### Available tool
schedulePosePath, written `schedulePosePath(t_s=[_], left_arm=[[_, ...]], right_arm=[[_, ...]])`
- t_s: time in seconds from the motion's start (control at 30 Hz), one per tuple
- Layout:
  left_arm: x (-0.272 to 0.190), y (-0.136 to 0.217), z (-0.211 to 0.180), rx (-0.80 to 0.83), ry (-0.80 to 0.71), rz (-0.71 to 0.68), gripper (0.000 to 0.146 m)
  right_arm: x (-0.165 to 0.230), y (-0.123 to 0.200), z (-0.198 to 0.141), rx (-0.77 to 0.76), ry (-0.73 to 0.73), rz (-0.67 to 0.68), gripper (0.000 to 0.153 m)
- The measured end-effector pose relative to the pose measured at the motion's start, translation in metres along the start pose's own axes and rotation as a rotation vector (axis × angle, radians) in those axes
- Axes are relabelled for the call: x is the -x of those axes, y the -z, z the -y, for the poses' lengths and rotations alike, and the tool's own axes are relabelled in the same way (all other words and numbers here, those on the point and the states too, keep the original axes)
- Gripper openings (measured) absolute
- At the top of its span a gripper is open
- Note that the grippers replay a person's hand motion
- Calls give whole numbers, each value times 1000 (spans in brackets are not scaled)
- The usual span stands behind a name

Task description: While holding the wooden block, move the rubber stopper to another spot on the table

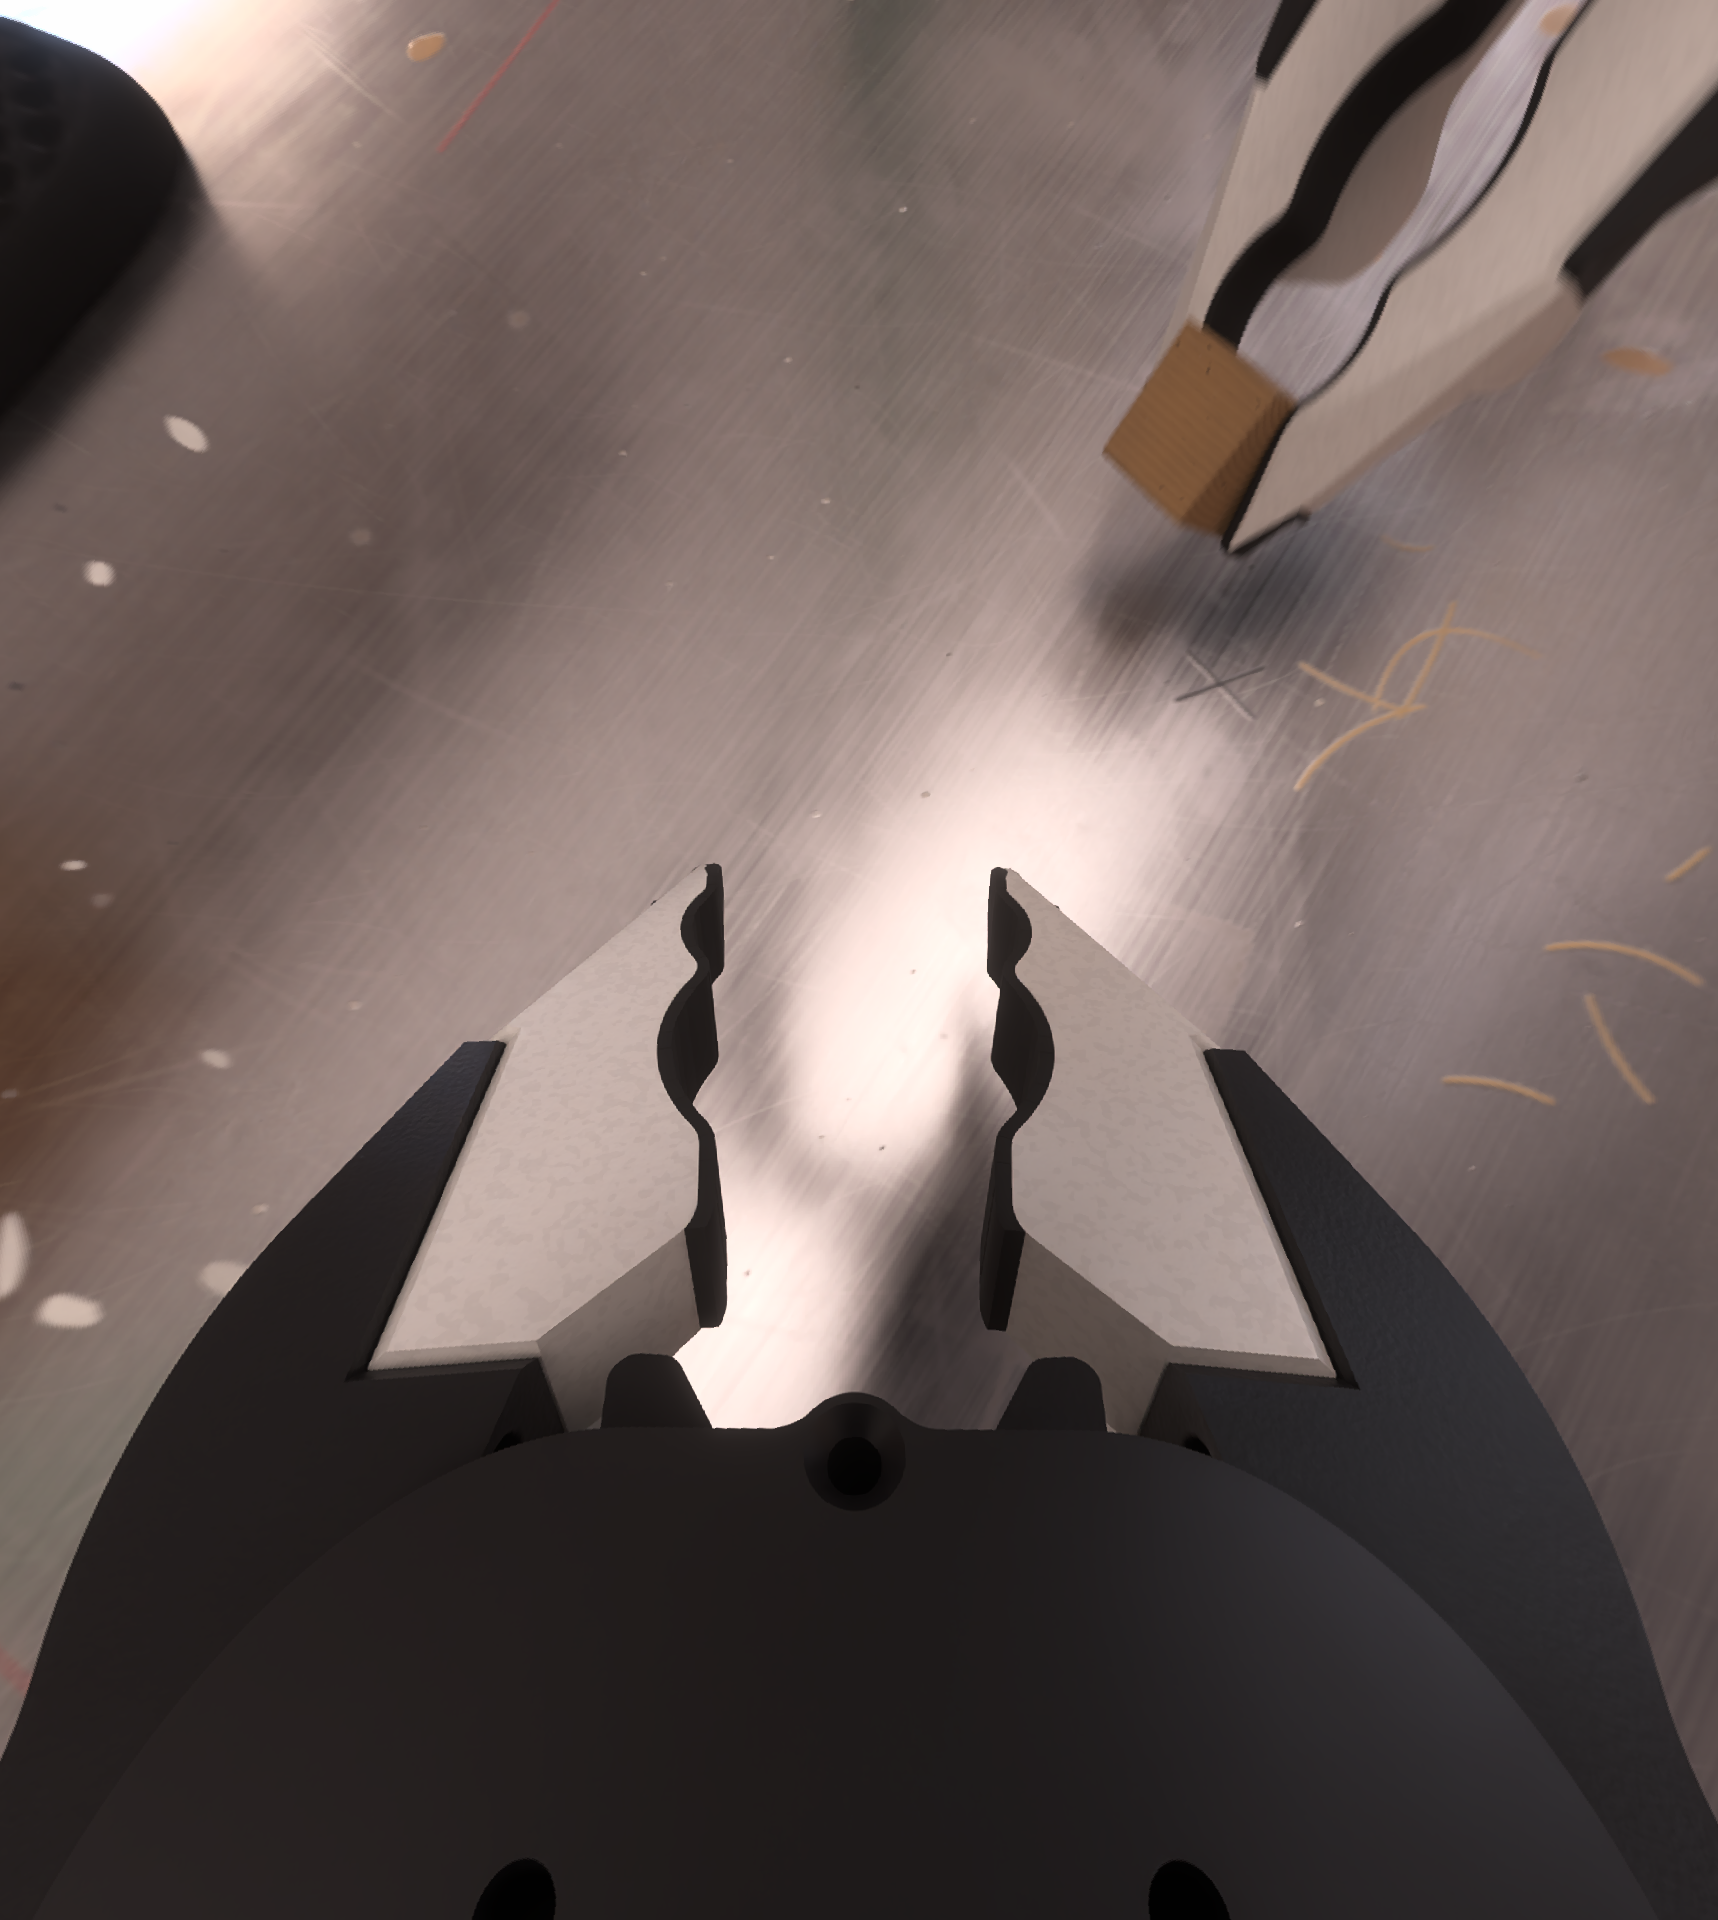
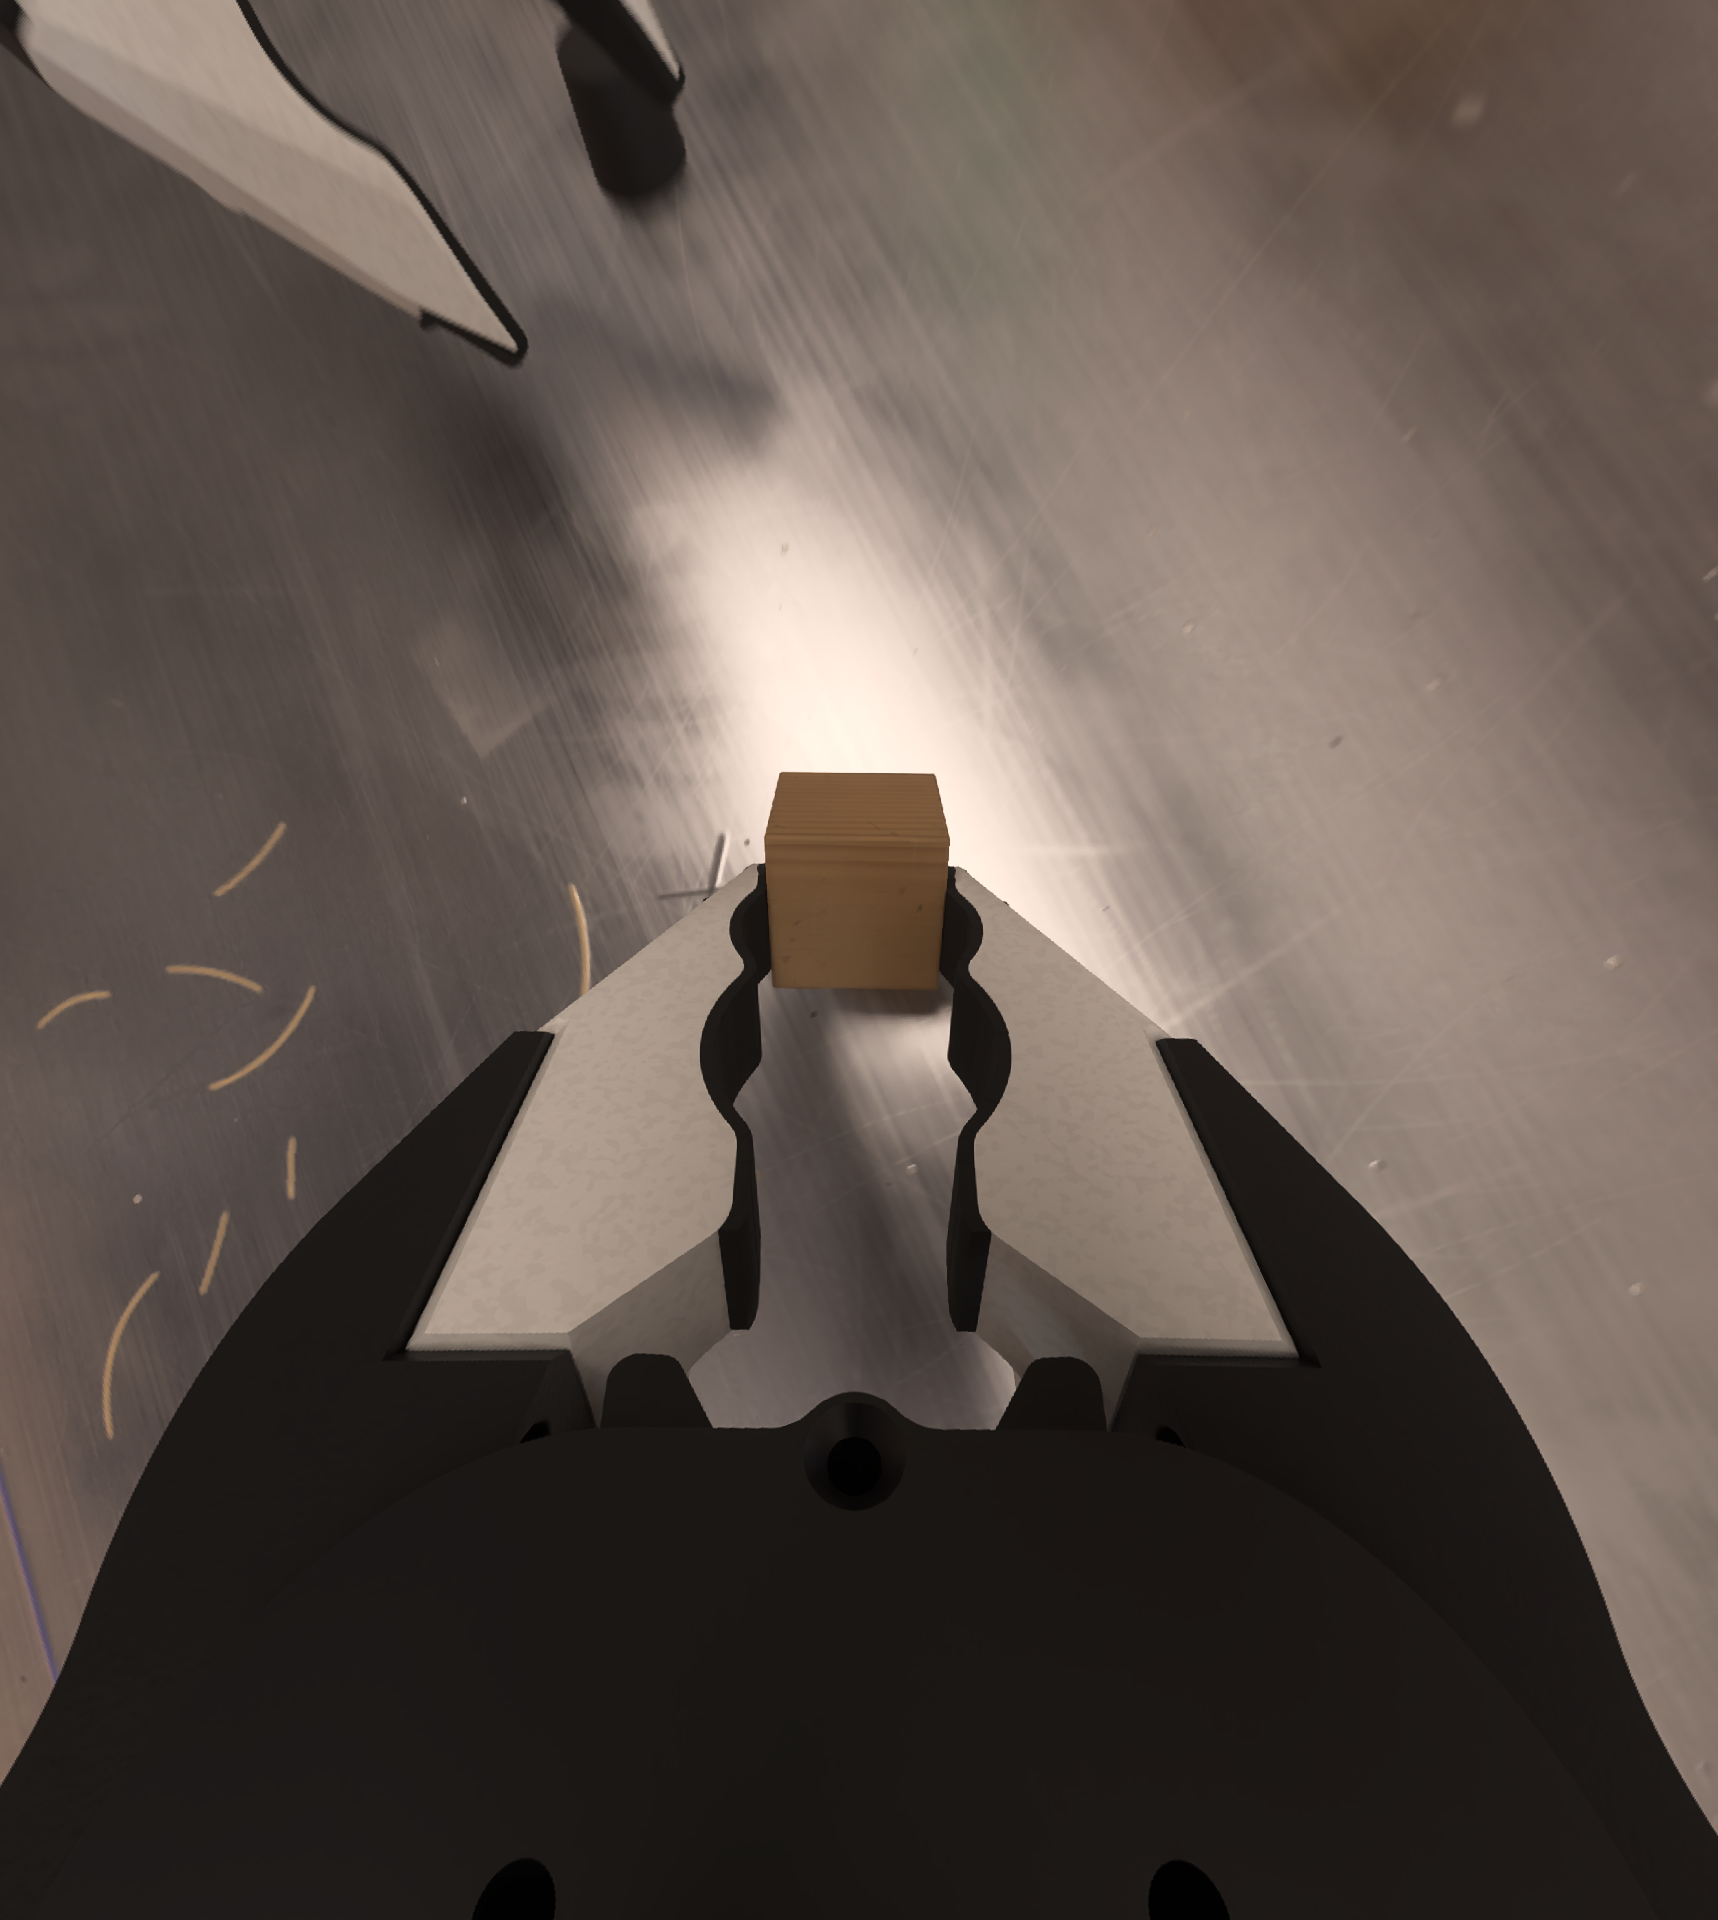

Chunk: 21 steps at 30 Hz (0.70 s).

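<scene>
Between the tips of the right gripper (image 2: 855, 894) the block (image 2: 855, 883) was held clear of the scratched metal surface (image 2: 1354, 623); the left gripper (image 1: 855, 883) was spread wide with nothing between its fingers; the black stopper (image 2: 626, 125) was seen lying on the surface, beyond the left gripper's fingers in the right wrist view; a dark textured mat (image 1: 3, 239) was seen at far left.

Scratched metal table (image 1: 522, 727), scattered wood shavings (image 1: 1603, 966)
</scene>
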<state>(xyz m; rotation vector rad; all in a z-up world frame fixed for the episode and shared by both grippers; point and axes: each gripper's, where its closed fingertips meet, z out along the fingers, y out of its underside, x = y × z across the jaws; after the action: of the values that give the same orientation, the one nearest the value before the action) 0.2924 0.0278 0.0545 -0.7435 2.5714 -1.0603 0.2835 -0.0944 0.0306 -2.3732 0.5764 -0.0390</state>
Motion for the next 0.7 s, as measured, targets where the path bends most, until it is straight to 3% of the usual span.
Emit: schedulePosePath(t_s=[0.23,0.33,0.5,0.7], left_arm=[[-19,-4,-11,-9,1,-56,50],[-2,6,-26,40,-8,32,43],[31,51,-55,-16,117,132,32],[41,82,-97,-10,203,200,29]], right_arm=[[4,-18,-11,72,-26,-75,31],[5,-22,-2,66,34,-103,31],[35,-43,73,-138,68,16,31],[66,-119,136,-2,293,157,31]])
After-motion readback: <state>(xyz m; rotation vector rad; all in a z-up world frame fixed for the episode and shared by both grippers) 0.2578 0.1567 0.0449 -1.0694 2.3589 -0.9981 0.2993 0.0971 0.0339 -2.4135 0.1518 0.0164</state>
